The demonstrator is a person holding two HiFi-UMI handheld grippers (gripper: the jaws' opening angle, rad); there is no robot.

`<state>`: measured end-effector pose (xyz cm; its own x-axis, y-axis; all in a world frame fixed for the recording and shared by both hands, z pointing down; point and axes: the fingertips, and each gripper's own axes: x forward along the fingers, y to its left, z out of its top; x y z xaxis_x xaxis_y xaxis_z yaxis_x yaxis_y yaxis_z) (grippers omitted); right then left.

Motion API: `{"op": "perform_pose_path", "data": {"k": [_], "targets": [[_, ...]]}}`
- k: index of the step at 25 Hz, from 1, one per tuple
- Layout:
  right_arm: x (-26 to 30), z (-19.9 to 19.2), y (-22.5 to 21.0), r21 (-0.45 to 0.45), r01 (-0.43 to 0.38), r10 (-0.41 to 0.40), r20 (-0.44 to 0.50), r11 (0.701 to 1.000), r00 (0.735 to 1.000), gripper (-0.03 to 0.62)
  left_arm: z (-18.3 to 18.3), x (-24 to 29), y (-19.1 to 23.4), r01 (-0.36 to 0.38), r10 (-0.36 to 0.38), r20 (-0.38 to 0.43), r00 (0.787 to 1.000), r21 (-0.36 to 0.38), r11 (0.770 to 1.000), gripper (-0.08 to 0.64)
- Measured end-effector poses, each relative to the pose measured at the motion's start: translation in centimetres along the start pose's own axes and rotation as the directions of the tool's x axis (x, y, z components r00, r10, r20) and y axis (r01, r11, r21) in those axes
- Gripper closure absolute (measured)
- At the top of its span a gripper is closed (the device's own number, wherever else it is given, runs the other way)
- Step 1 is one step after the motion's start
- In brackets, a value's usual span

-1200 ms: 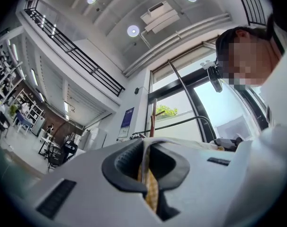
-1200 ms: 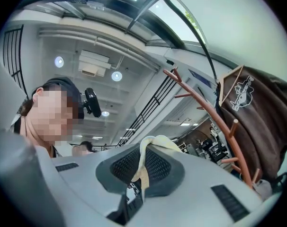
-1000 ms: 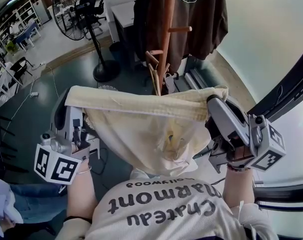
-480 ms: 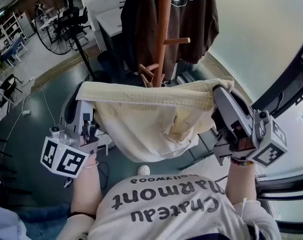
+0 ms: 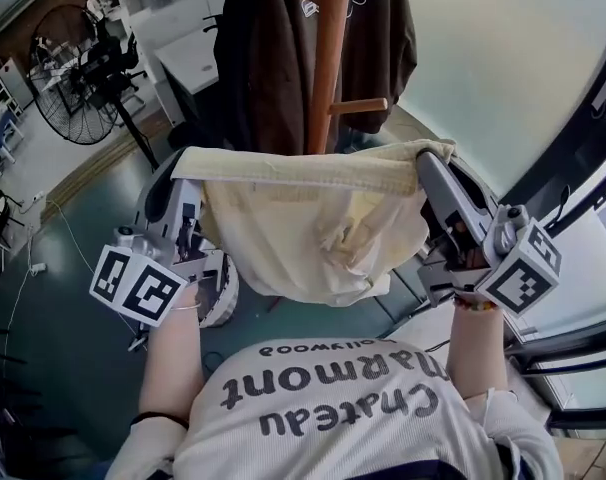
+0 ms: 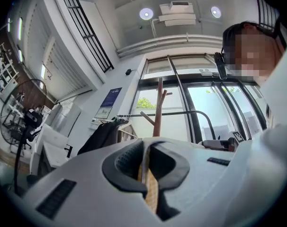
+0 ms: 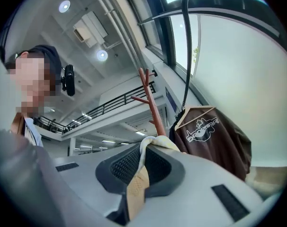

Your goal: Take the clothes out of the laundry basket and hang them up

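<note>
Your left gripper (image 5: pixel 186 164) and right gripper (image 5: pixel 424 158) each have their jaws closed on a top corner of the cream garment (image 5: pixel 303 228). In both gripper views only a thin strip of cloth shows, pinched between dark cross-hatched pads (image 7: pixel 127 165). You hold the garment in the air, spread between the grippers, just in front of the coat stand (image 5: pixel 329 58). Its top edge is a thick folded band pulled nearly straight, and the thinner body sags below in a crumpled pouch. The weave looks soft and matte. The stand is a round reddish-brown wooden pole with stub pegs. A dark brown sweatshirt (image 5: pixel 381 43) with pale print hangs on it. The garment's cut cannot be made out. The cloth covers the stand's lower part, and the frame cuts off its top and the print.
</note>
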<state>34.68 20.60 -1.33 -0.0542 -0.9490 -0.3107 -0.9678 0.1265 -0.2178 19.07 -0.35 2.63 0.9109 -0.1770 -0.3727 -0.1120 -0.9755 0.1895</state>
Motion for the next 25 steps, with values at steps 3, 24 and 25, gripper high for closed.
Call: {"op": "perform_pose_path", "data": {"k": [3,24,25], "targets": [[0.8,-0.9,-1.4,-0.035,0.072,-0.072,-0.011,0.997,0.997,0.551,-1.4,1.4,1.6,0.019,-0.019,-0.027,0.999,-0.017,1.0,0.546],[3.3,-6.0,-9.3,-0.277,0.414,-0.449,-0.077,0.867,0.89,0.551,-10.0,7.3,7.1,0.082,-0.073,-0.197,0.978,0.038,0.996,0.546],[3.5,-6.2,-9.5,-0.281,0.41,-0.448,-0.084,0.868,0.89,0.551,-10.3,7.3,7.3,0.08,-0.071,-0.204,0.976,0.039,0.996,0.546]]}}
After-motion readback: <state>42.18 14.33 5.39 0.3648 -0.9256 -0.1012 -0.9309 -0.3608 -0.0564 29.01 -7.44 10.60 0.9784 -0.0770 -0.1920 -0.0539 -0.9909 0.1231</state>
